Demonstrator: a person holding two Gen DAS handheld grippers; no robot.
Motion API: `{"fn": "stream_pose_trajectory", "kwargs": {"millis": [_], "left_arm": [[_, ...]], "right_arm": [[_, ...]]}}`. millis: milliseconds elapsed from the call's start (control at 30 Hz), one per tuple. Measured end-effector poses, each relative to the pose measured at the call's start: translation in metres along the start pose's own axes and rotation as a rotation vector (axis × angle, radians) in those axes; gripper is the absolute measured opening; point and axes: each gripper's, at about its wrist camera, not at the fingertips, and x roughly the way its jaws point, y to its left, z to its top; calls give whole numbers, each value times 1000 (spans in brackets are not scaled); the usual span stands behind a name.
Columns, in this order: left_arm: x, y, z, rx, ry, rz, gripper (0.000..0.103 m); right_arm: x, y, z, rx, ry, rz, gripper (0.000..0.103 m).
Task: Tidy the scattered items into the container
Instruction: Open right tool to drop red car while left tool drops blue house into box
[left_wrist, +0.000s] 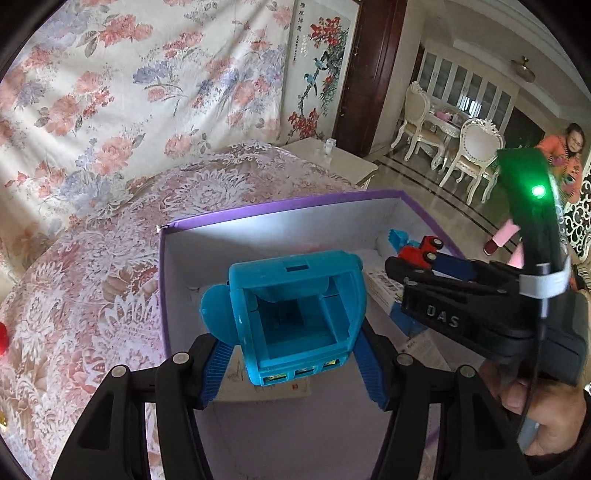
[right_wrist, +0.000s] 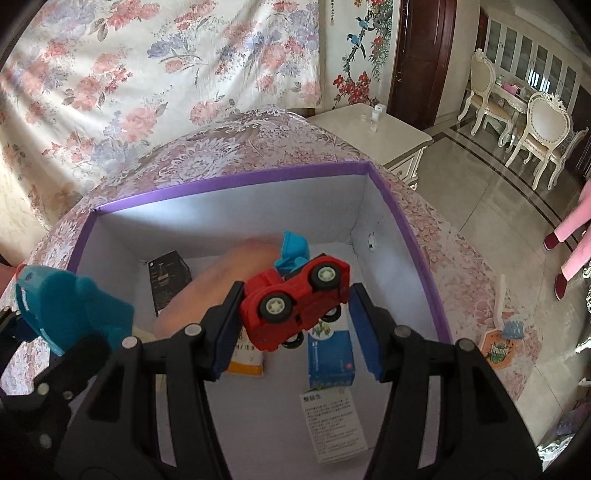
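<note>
A home: floral-draped table (right_wrist: 236, 147), ornate dining chairs (right_wrist: 543, 129), bird-and-flower painting (left_wrist: 317, 74).

The turquoise toy (left_wrist: 295, 314) looks like smooth moulded plastic with a slight sheen, and the red toy car (right_wrist: 295, 306) is glossy plastic with pale matt wheels. The purple box (right_wrist: 236, 181) appears to be cardboard, satin purple at the rim and matt white inside. A printed paper leaflet (right_wrist: 334, 424) lies in it beside a glossy blue carton (right_wrist: 330, 360). The tablecloth (left_wrist: 110, 258) is lacy patterned cloth. Both grippers' fingers (right_wrist: 221, 332) are matt black plastic with ribbed blue pads. The floor (right_wrist: 480, 184) is polished and reflective
</note>
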Motion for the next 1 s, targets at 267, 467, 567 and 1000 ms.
{"fn": "stream_pose_trajectory", "kwargs": {"millis": [267,467,567,1000], "left_arm": [[31,1,11,-5,41,8,61],[33,5,23,-10,55,-11,61],[38,6,31,-5,65,-9,61],[48,12,30,-33,87,-26,61]], "right_arm": [[12,2,12,-21,39,-10,59],[20,1,26,-50,66,-39,59],[34,1,33,-56,113,-35,59],[71,-3,37,-74,259,-74,60]]}}
